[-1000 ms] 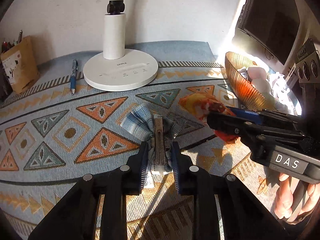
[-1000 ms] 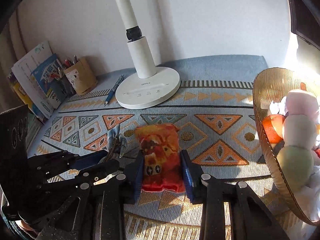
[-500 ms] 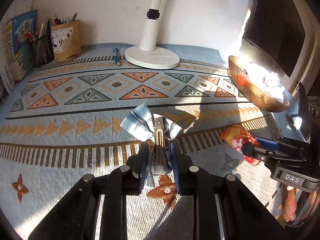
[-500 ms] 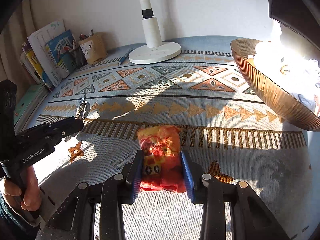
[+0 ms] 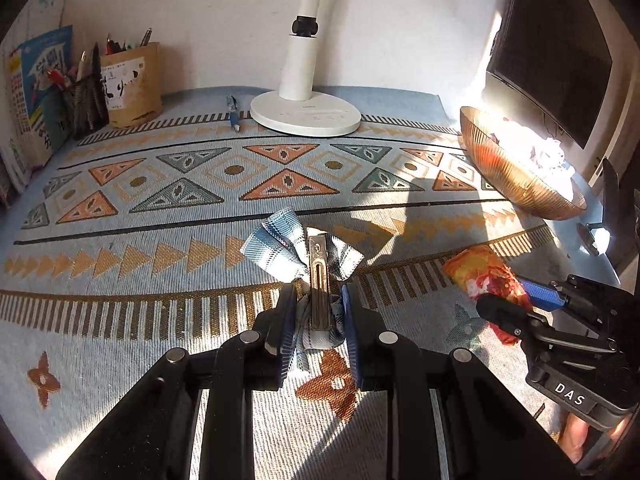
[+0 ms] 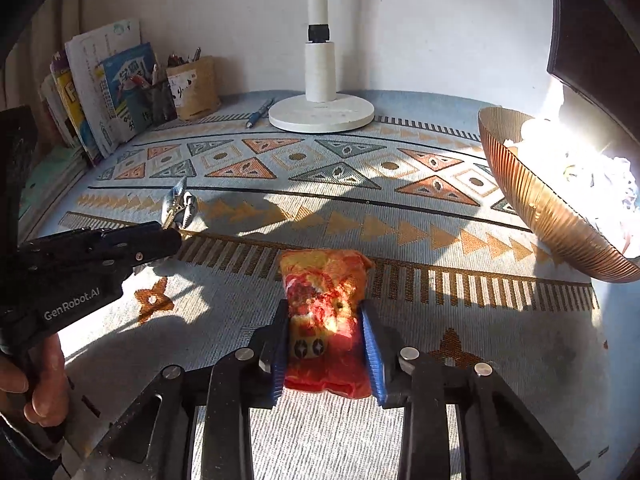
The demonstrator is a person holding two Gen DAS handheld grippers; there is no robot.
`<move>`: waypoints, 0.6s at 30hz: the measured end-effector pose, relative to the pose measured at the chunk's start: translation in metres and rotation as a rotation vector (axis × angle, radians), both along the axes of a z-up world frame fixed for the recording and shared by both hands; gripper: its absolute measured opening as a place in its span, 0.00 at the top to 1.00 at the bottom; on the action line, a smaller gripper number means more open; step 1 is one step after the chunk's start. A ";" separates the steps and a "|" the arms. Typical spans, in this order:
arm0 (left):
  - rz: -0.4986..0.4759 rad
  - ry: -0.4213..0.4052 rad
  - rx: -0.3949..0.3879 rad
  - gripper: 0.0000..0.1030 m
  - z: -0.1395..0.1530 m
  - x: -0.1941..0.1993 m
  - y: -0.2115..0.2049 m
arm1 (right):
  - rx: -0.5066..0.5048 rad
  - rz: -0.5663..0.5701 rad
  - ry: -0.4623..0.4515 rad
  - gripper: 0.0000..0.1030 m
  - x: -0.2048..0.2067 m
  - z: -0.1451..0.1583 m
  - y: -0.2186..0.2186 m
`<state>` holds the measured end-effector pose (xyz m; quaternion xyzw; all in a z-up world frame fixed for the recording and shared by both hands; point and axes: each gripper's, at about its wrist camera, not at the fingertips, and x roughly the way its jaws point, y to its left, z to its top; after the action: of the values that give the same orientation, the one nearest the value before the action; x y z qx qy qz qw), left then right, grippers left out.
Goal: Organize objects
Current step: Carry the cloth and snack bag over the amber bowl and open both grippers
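My left gripper (image 5: 318, 300) is shut on a blue plaid bow hair clip (image 5: 288, 248) with a metal bar, held just above the patterned tablecloth (image 5: 160, 320). My right gripper (image 6: 324, 310) holds an orange-red snack packet (image 6: 324, 280); its jaws are closing and the blue pads press the packet's sides. In the left wrist view the right gripper (image 5: 504, 304) and the packet (image 5: 476, 272) are at the right. In the right wrist view the left gripper (image 6: 172, 236) and the bow (image 6: 178, 204) are at the left, with a hand on the handle.
A white lamp base (image 5: 306, 116) stands at the back, a blue pen (image 5: 233, 114) beside it. A copper ribbed bowl (image 5: 516, 172) with several items sits at the right. A brown pen holder (image 5: 132, 84) and books (image 5: 36, 92) fill the back left. A dark monitor (image 5: 552, 48) hangs at the right.
Both grippers have drawn back from the lamp toward the cloth's near edge, each carrying its object. The lamp and bowl now look farther away.
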<state>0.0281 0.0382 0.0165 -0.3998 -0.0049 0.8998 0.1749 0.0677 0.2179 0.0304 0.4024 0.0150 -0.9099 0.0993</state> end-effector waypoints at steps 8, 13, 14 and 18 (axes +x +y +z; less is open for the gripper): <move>-0.174 0.181 0.004 0.81 0.082 -0.002 0.070 | -0.041 -0.167 0.315 0.69 0.028 0.105 0.068; -0.294 0.276 0.036 0.81 0.128 -0.022 0.140 | -0.084 -0.387 0.416 0.69 0.022 0.143 0.145; -0.310 0.287 0.041 0.80 0.132 -0.028 0.154 | -0.108 -0.421 0.421 0.69 0.020 0.146 0.161; -0.376 0.262 0.092 0.80 0.130 -0.055 0.201 | -0.142 -0.519 0.428 0.69 0.007 0.143 0.206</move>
<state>-0.0272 0.2391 0.1465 -0.2648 0.0513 0.8944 0.3567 0.0750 0.4236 0.1729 0.1846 -0.1310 -0.9675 -0.1130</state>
